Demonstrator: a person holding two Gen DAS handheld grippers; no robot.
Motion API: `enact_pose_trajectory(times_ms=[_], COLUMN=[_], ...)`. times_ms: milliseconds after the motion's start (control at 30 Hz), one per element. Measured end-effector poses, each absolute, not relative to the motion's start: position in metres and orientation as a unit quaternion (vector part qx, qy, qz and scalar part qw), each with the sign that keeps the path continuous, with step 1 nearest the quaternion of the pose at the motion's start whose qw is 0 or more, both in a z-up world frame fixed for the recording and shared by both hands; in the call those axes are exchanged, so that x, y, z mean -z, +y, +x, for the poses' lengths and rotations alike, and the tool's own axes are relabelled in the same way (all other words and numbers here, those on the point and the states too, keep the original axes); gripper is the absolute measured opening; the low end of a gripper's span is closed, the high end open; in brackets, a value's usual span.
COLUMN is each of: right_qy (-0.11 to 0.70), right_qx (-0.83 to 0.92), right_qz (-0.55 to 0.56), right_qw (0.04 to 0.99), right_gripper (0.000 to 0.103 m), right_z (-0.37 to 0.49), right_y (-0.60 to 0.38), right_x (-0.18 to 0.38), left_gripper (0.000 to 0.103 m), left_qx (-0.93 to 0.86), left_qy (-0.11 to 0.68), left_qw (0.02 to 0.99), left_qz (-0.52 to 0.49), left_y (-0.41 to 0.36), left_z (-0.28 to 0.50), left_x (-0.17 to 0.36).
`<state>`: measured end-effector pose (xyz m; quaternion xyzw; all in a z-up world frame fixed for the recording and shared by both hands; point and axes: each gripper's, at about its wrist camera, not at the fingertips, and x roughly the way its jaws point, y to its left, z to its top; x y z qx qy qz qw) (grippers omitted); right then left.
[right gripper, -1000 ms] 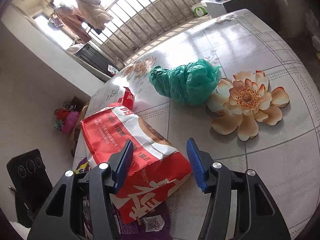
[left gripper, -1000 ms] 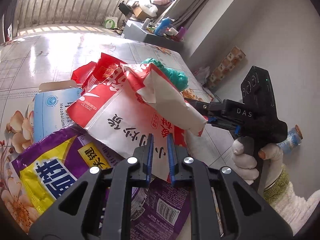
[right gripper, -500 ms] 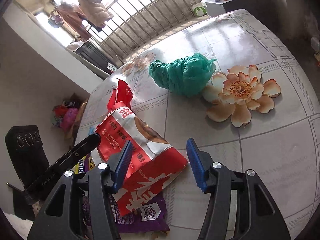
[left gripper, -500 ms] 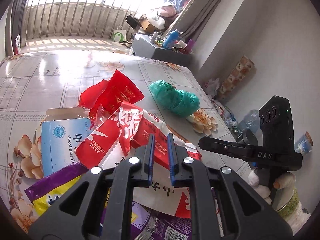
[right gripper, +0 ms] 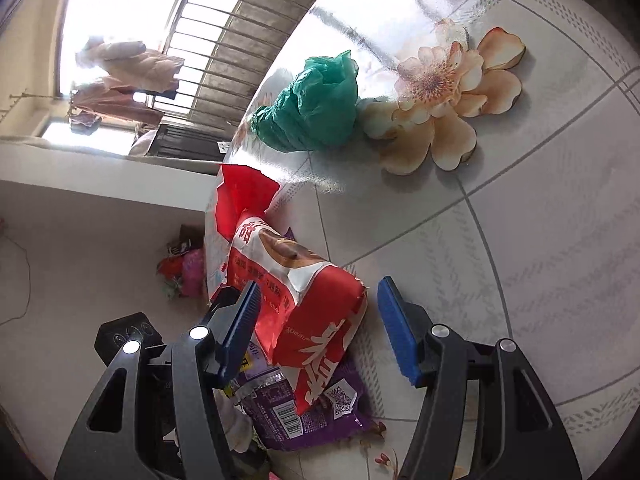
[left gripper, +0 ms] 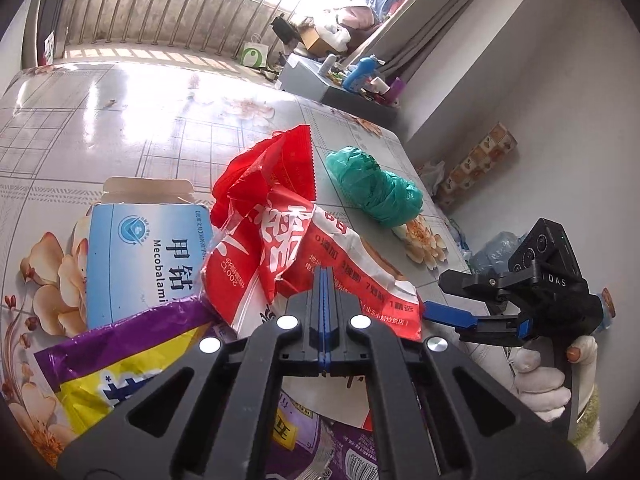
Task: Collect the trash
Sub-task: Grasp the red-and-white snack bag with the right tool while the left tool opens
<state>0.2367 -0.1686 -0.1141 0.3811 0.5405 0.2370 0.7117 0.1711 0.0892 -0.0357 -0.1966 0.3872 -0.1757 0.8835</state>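
Only the left wrist view shows the left gripper [left gripper: 324, 300] with jaws pressed together, apparently pinching the crumpled red-and-white paper food bag [left gripper: 320, 256]. The right gripper [right gripper: 316, 320] gapes wide, straddling the bag's near end. The bag runs lengthwise away from those jaws across the glossy flower-printed tabletop [right gripper: 520, 220], toward a green plastic bag [right gripper: 316, 108] and barred window [right gripper: 240, 36].

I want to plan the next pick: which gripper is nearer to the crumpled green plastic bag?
Right. The right gripper is open around the red and white paper bag, nearer the green bag. The left gripper is shut, farther away.
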Motion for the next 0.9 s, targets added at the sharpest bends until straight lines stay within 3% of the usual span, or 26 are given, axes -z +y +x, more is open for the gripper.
enact_pose_trajectory(times_ms=[400, 600, 833, 900], right_qy=[0.546, 0.572, 0.579, 0.57], right_qx=[-0.232, -0.279, -0.302, -0.293], right_qz=[0.364, 0.369, 0.389, 0.399], right_qw=[0.718, 0.678, 0.65, 0.656], right_gripper=[0.059, 0.059, 0.048, 0.036], right_z=[0.245, 0.256, 0.25, 0.249], right_y=[-0.157, -0.15, -0.141, -0.137], right_x=[0.112, 0.121, 0.13, 0.134], left_gripper=[0.0, 0.0, 0.0, 0.0], left_qx=[0.187, 0.187, 0.187, 0.187], left_qy=[0.379, 0.379, 0.373, 0.372], left_qw=[0.884, 0.884, 0.883, 0.884], left_qz=[-0.2, -0.2, -0.213, -0.214], left_y=[0.087, 0.089, 0.093, 0.094], left_z=[0.172, 0.172, 0.171, 0.171], left_x=[0.041, 0.042, 0.042, 0.042])
